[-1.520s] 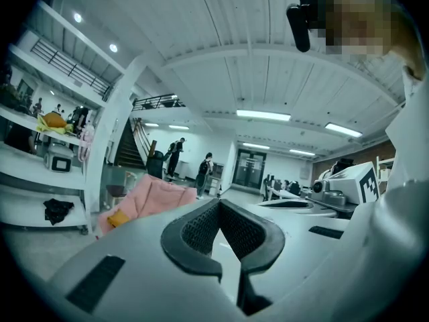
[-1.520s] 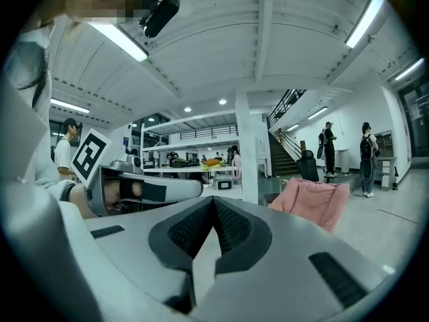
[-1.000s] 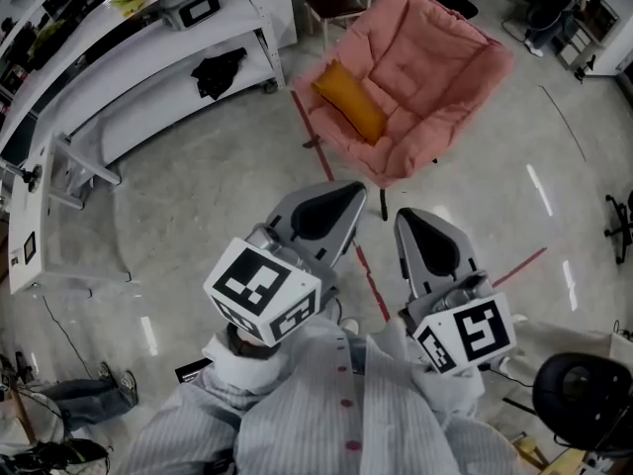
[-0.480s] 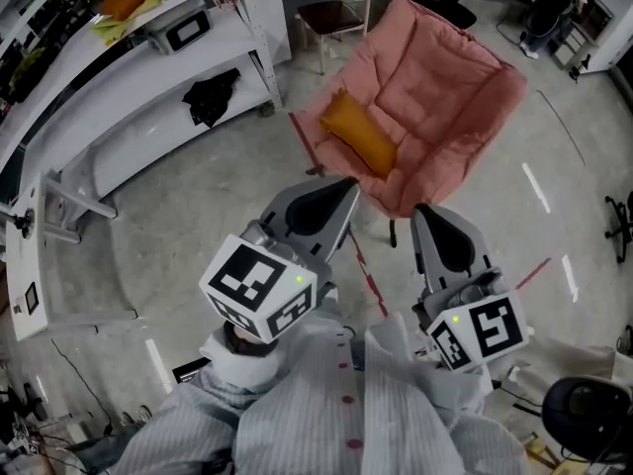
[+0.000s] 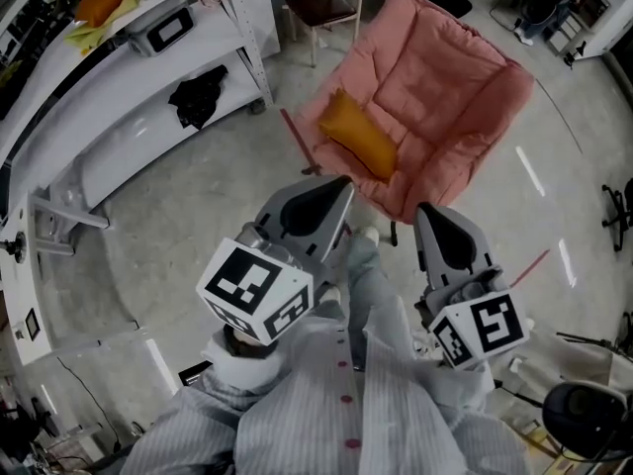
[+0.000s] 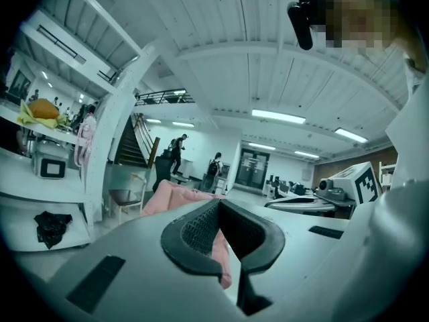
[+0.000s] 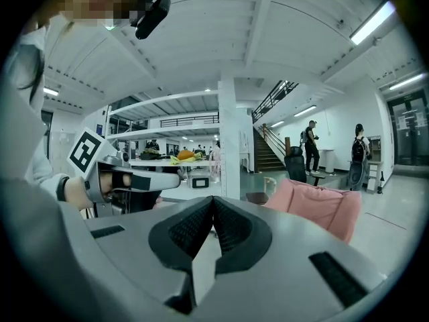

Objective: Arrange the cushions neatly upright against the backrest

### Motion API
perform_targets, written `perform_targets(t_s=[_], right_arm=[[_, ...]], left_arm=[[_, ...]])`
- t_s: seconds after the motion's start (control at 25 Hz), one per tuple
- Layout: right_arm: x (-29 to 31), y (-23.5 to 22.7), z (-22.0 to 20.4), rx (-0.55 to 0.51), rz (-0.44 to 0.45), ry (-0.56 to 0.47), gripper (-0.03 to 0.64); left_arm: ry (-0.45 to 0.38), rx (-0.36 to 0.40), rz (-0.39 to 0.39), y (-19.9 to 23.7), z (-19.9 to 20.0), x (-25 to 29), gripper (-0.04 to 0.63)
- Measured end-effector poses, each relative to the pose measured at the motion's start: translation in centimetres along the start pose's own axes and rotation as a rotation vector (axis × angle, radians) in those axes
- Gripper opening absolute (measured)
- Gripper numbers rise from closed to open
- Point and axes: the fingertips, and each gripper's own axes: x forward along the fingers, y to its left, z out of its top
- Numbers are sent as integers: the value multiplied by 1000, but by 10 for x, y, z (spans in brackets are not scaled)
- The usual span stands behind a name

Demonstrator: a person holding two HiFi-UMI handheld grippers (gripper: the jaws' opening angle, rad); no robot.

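A pink padded lounge chair (image 5: pixel 435 87) stands on the floor ahead, its backrest tilted away to the upper right. An orange cushion (image 5: pixel 358 135) lies slanted on the chair's left side, near the seat's edge. My left gripper (image 5: pixel 341 188) is held level just short of the chair's front edge, jaws shut and holding nothing. My right gripper (image 5: pixel 427 216) is beside it, also shut with nothing in it. In the left gripper view the pink chair (image 6: pixel 175 197) shows behind the shut jaws (image 6: pixel 220 206). The right gripper view has the chair (image 7: pixel 322 206) to the right of its jaws (image 7: pixel 213 202).
A white shelving bench (image 5: pixel 119 87) runs along the left, with a black cloth (image 5: pixel 196 97) on its lower shelf. A small wooden chair (image 5: pixel 326 8) stands behind the pink one. Red tape lines (image 5: pixel 297 142) mark the floor. A black stool (image 5: pixel 579 419) sits at lower right. People stand far off.
Both grippers and the person have moved forward toward the pink chair, which now lies closer to the gripper tips. A leg has stepped forward between the grippers. Jaws stayed shut.
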Motion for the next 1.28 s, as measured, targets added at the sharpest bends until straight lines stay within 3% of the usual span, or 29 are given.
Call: perform_targets(t_s=[0.32, 0.96, 1.28], right_arm=[[77, -62, 5, 6, 11, -3, 12], [208, -251, 26, 62, -42, 35, 12], [242, -295, 15, 98, -57, 76, 12]], left_arm=[[0, 14, 27, 62, 14, 69, 11], [82, 42, 21, 159, 57, 278, 11], [144, 37, 19, 187, 50, 327, 11]])
